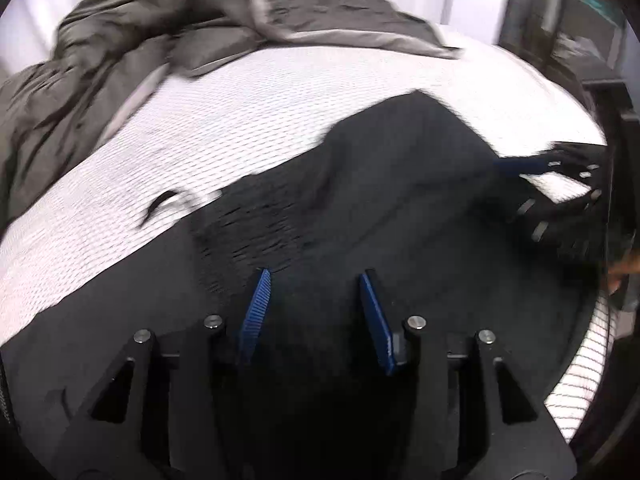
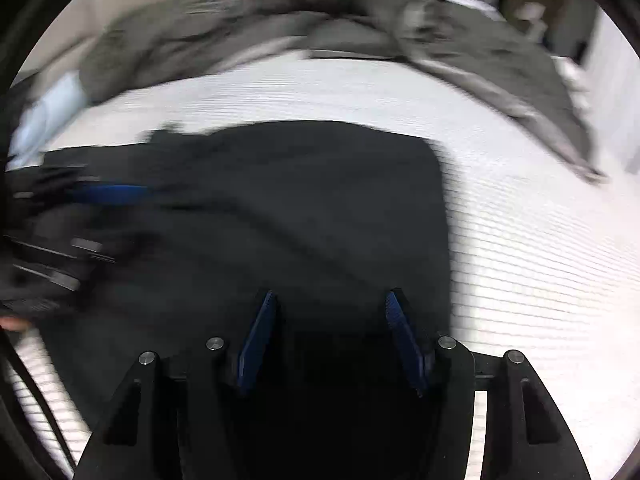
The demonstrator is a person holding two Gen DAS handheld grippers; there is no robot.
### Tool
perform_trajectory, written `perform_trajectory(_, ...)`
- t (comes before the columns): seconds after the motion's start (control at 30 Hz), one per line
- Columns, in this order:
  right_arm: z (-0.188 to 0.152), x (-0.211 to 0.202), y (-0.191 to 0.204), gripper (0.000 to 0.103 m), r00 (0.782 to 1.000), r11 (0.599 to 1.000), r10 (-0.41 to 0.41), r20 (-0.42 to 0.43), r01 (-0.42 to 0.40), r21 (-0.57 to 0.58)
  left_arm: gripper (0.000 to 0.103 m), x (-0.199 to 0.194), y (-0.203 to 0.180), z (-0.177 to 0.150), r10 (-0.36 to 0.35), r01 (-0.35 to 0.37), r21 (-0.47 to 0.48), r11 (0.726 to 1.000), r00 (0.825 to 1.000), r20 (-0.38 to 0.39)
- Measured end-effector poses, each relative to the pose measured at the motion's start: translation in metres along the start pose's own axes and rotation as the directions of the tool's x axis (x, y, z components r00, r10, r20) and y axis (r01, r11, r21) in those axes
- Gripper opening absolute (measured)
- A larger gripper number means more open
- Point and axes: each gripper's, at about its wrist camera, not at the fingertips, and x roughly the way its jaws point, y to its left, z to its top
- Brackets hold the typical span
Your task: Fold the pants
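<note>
Blurred throughout, edges cut off

Smeared by motion: grey bedding (image 2: 248,28) at top, pale blue item (image 2: 48,116) at left, unidentifiable. Black pants (image 2: 300,208) running under both tools and out of frame below. Other gripper (image 1: 560,184) clipped at right edge, jaw state unreadable there.

Bare white ribbed mattress (image 1: 248,92) lies open beyond the black fabric pants (image 1: 380,184). A rumpled grey-brown quilt (image 1: 120,40) heaps across its far side.
</note>
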Motion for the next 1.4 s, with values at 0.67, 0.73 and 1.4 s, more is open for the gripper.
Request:
perform_trajectory(0.67, 0.054, 0.038, 0.031, 0.058, 0.992, 0.992, 0.127, 0.007, -0.127, 0.023, 0.043, 0.029, 0.025, 0.031, -0.021, 0.021, -0.030, 0.999, 1.000, 0.009)
perform_trajectory(0.73, 0.055, 0.035, 0.012, 0.059, 1.000, 0.999, -0.004, 0.003, 0.004, 0.044, 0.043, 0.029, 0.029, 0.028, -0.030, 0.031, -0.046, 0.998, 0.999, 0.012)
perform_trajectory(1.4, 0.058, 0.037, -0.036, 0.070, 0.992, 0.972, -0.125, -0.023, 0.127, 0.198, 0.046, 0.027, 0.038, 0.016, -0.042, 0.044, -0.107, 0.993, 0.999, 0.016)
